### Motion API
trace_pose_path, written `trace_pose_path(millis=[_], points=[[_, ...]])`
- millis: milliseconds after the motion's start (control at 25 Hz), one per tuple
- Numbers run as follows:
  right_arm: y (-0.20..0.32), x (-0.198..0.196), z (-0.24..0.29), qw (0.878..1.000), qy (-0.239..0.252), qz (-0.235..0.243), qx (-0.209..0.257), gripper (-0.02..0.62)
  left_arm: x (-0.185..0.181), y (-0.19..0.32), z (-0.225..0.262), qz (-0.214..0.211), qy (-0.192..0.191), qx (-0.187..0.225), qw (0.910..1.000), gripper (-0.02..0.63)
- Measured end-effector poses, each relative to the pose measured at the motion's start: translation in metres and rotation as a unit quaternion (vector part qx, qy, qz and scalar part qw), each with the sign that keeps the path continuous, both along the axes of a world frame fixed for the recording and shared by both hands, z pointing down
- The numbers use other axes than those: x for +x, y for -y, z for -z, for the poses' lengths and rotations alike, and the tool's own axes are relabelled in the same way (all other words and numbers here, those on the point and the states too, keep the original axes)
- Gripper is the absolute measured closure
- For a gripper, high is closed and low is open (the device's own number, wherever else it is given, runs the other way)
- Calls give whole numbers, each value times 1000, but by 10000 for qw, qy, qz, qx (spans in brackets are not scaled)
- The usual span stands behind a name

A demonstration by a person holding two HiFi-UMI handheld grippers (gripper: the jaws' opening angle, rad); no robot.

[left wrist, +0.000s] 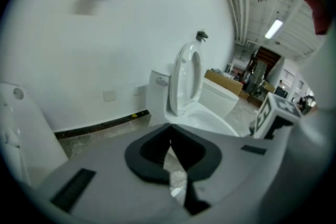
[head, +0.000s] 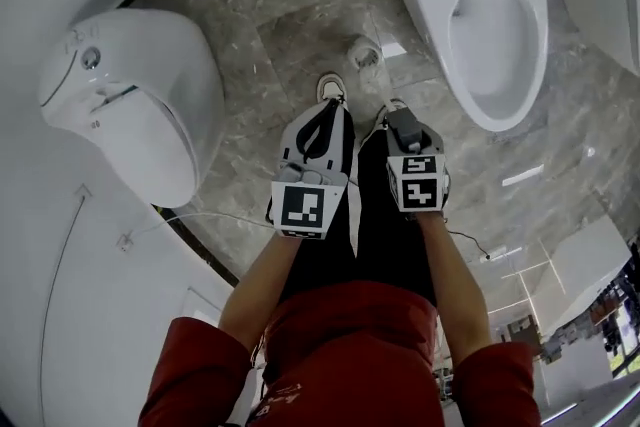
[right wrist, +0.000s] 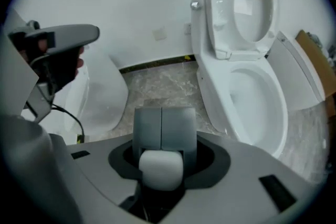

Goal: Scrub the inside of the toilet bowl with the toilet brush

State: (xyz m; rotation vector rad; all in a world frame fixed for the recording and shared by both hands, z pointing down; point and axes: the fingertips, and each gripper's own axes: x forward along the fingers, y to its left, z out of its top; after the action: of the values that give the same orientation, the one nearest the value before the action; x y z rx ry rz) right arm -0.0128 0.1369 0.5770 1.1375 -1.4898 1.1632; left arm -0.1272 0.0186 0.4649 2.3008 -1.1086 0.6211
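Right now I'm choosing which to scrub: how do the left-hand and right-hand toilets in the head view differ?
The left-hand toilet has its lid shut; the right-hand toilet has its seat raised. The left-hand toilet shows only a smooth dome; the right-hand toilet shows its oval bowl. Both are white, on marble floor.

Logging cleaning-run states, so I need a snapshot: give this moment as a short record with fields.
open toilet: white ceramic toilet with raised lid, at the person's right
closed toilet: white toilet with shut lid, at the person's left
left tool: shut, empty
right tool: shut on a grey block with a white rounded end; what it is, unclear
floor: grey marbled stone tiles
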Motion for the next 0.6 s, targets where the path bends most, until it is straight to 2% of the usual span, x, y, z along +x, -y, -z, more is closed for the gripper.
trace_pose_path(millis=[160, 320, 400, 520, 600], points=[[-2, 24, 95, 9954, 130, -665, 672, 434, 44, 13, 70, -660, -226, 357, 9969, 606], [-6, 80, 172, 9813, 67, -1396, 1320, 434, 99, 5, 121, -1194, -268, 478, 9913, 606], [-9, 110, 197, 9715, 22, -1747, 1600, 434, 128, 5, 139, -1383, -346, 794, 9866, 606], [-13, 160, 215, 9588, -65, -2105, 1905, 434, 171, 0, 153, -1620, -327, 937, 9818, 606], [-18, 197, 212, 9550, -102, -2219, 1967, 434, 204, -3, 154, -1758, -256, 1046, 9785, 606]])
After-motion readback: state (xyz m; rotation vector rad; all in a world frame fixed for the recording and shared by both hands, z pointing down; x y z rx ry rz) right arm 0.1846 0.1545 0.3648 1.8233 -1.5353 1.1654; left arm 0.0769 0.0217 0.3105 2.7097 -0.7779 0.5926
